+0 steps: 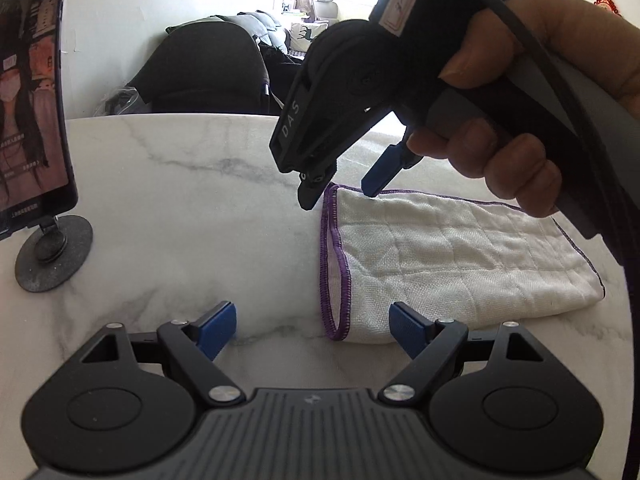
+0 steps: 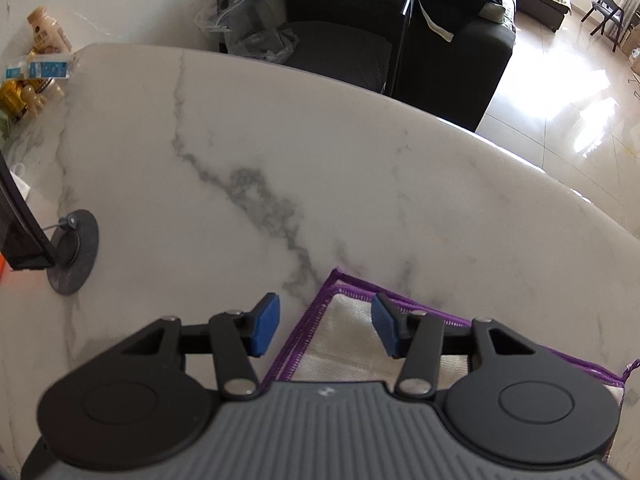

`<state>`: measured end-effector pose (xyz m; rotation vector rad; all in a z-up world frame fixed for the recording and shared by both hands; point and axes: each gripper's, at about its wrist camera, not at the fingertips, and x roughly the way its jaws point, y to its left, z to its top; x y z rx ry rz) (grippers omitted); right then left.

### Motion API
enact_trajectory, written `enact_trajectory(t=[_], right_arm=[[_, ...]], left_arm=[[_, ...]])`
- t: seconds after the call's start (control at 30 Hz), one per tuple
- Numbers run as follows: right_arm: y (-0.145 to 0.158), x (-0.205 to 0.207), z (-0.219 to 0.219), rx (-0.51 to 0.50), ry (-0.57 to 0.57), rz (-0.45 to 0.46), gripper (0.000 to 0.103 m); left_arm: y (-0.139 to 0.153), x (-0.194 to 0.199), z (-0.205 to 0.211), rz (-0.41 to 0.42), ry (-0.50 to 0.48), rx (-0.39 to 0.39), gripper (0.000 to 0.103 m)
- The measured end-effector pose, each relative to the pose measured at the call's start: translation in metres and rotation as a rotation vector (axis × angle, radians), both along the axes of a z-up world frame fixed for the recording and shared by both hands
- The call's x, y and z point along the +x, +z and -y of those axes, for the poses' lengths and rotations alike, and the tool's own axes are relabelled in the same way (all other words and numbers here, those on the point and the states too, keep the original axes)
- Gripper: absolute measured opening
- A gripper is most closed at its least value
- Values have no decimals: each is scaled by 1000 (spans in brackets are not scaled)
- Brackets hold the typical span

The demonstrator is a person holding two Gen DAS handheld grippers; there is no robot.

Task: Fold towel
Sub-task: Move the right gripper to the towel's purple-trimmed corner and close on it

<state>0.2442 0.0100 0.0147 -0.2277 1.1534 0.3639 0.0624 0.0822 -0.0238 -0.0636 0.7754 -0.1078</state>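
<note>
A white towel point(image 1: 452, 256) with purple stitched edges lies folded on the marble table point(image 1: 192, 184). My left gripper point(image 1: 312, 330) is open and empty, its blue pads straddling the towel's near left corner just above the table. My right gripper point(image 1: 344, 190), held in a hand, hovers open over the towel's far left corner. In the right wrist view the right gripper point(image 2: 325, 330) is open over the towel's purple-edged corner point(image 2: 340, 332), holding nothing.
A phone on a round black stand point(image 1: 52, 252) stands at the table's left, also in the right wrist view point(image 2: 74, 252). Bottles and packets point(image 2: 36, 64) sit at the far left corner. A dark sofa point(image 2: 360, 24) lies beyond the table's far edge.
</note>
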Motion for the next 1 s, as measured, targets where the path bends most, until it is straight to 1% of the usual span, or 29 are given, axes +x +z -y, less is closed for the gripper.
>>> enact_trajectory(t=[0.13, 0.23, 0.33, 0.4, 0.43, 0.47, 0.57, 0.6, 0.67, 0.83, 0.9, 1.0], right_arm=[[-5, 3, -8, -19, -15, -13, 52], [-6, 0, -11, -48, -8, 2, 47], [-6, -2, -12, -55, 2, 20, 42], [-5, -4, -12, -58, 7, 30, 29], [-4, -5, -13, -61, 11, 36, 26], [-4, -6, -13, -63, 15, 41, 20], [-5, -8, -11, -65, 22, 58, 9], [-5, -9, -8, -58, 21, 61, 8], [-5, -9, 2, -12, 12, 64, 7], [-2, -11, 22, 92, -4, 58, 7], [1, -12, 29, 120, -9, 60, 7], [6, -15, 34, 137, -8, 75, 7]], left_arm=[[0, -1, -1, 3, -8, 3, 85], [0, -1, -1, 4, -11, 2, 85], [0, -1, -2, 5, -13, 2, 85], [1, -1, -2, 5, -14, 4, 85], [1, -1, -2, 5, -15, 4, 85], [1, -2, -2, 5, -16, 2, 85], [2, -1, -4, 5, -18, -11, 85], [2, -1, -5, 4, -19, -16, 85], [2, 0, -8, 1, -21, -27, 85], [5, 5, -9, -14, -23, -48, 85], [5, 7, -10, -21, -34, -83, 85], [5, 9, -13, -25, -50, -160, 84]])
